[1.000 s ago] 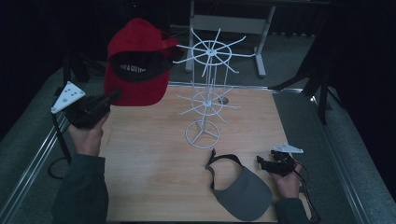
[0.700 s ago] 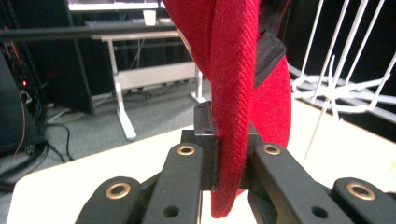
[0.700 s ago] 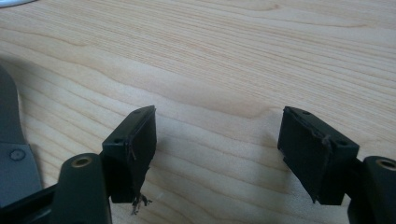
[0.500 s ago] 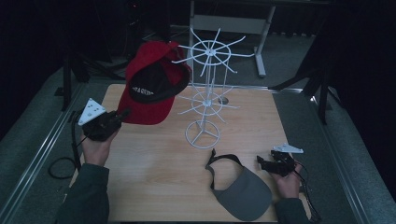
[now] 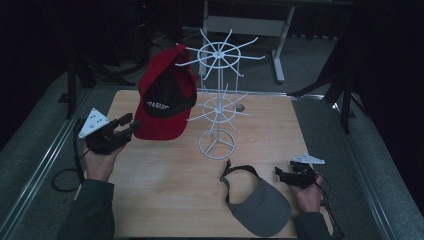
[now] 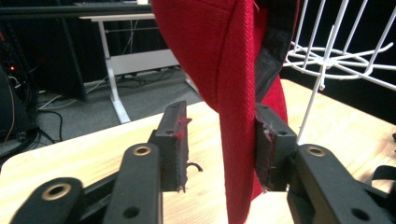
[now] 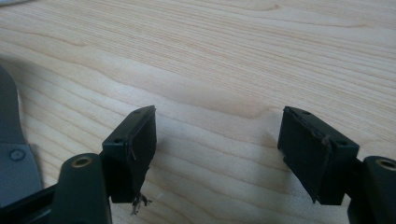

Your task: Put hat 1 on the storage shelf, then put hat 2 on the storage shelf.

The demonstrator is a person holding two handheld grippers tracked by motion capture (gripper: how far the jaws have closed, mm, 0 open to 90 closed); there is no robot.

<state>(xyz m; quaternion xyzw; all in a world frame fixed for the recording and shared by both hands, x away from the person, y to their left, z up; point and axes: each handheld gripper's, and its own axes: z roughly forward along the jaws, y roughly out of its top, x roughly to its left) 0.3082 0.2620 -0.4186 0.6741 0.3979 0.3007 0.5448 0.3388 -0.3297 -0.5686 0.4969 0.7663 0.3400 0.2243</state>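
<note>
Lab or recording studio setup, not home. Dark room, black surroundings, light falling on work area. Light wood table on grey carpeted floor, metal rail along left side. Black stand legs at both sides, like tripod or light stands. White-framed desk behind, cables trailing on floor under it. White wire display rack on table, shop-style prop. Person's hands come in with cabled handheld tools.

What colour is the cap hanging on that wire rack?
Red, with a black lining inside. The cap on the white wire rack shows best in the high view.
</note>
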